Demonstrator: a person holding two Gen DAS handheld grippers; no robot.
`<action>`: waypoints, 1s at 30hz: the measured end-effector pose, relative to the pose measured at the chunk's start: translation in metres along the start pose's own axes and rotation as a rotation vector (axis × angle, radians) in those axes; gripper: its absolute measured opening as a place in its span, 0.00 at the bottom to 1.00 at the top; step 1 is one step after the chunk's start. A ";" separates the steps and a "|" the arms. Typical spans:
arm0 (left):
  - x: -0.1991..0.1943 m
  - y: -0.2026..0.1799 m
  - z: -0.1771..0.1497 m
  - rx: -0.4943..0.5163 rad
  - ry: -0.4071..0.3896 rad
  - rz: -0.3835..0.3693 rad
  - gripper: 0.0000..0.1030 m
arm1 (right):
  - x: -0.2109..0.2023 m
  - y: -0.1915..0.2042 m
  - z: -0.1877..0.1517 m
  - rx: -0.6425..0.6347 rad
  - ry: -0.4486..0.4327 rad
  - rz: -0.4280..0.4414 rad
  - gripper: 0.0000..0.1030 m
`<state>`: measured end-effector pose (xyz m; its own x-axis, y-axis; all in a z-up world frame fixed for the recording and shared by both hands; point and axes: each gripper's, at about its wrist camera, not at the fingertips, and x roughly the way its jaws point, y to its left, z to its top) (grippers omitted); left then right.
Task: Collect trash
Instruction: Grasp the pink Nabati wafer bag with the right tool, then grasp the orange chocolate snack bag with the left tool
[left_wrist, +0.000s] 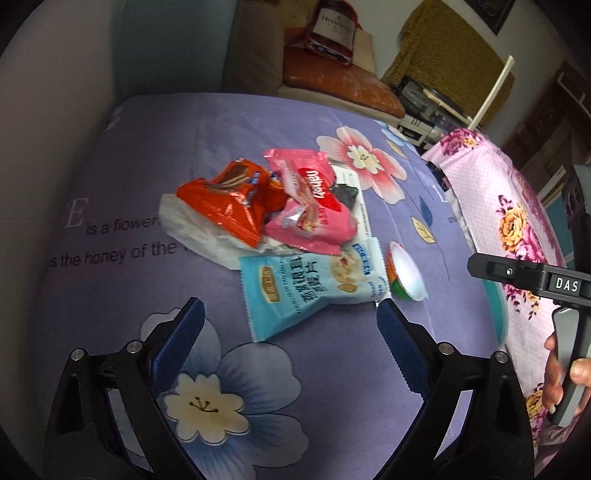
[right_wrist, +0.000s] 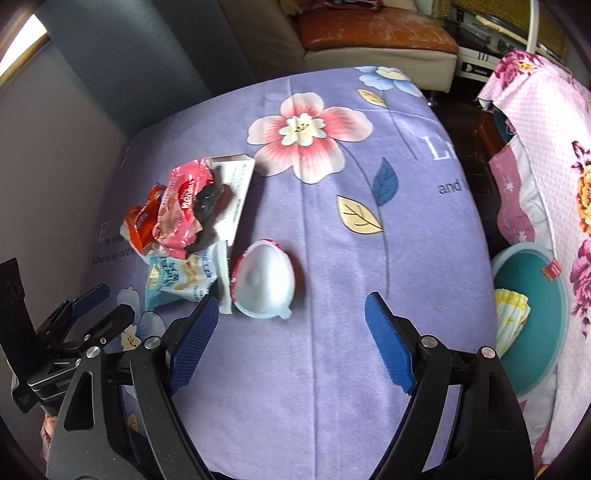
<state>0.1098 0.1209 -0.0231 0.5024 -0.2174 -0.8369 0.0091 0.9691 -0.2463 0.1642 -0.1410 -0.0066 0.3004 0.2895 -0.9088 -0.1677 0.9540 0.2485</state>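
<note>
I hold two grippers over a table (right_wrist: 369, 258) draped in a lilac flowered cloth. My left gripper (left_wrist: 290, 326) sits at the bottom of its view, blue padded fingers spread wide and holding nothing; my right gripper (right_wrist: 290, 312) at the bottom of its view is likewise spread and empty. The trash lies heaped at the centre of the left view: an orange wrapper (left_wrist: 225, 201), a pink wrapper (left_wrist: 314, 206), a pale blue snack bag (left_wrist: 306, 288) nearest my left fingers, crumpled white plastic (left_wrist: 195, 232) beneath, and a small jelly cup (left_wrist: 404, 273) lying on its side just beside the blue bag. In the right view the cup (right_wrist: 264, 284) lies just ahead of my fingers, closer to the left one. A teal bin (right_wrist: 535, 314) at that view's right edge, below the table, already holds something pale yellow. I judge the collecting is at an early stage, with nothing gripped. The next move probably calls for lowering a gripper around the cup or the blue bag and closing gently, since the wrappers look thin and slippery. The bin is partly cut off, a white box (right_wrist: 236, 184) and a dark scrap (right_wrist: 210, 205) are half buried, and the small print is unreadable.
</note>
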 end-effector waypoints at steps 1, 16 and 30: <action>-0.001 0.009 0.000 -0.009 -0.002 0.011 0.92 | 0.005 0.010 0.005 -0.012 0.010 0.005 0.75; -0.001 0.092 0.008 -0.123 -0.007 0.054 0.92 | 0.087 0.104 0.065 -0.081 0.144 0.019 0.75; 0.011 0.101 0.010 -0.136 0.016 0.050 0.92 | 0.118 0.110 0.075 -0.099 0.127 0.013 0.42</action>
<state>0.1245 0.2177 -0.0525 0.4855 -0.1723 -0.8571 -0.1337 0.9542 -0.2676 0.2518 0.0036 -0.0616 0.1777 0.2838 -0.9423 -0.2640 0.9362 0.2321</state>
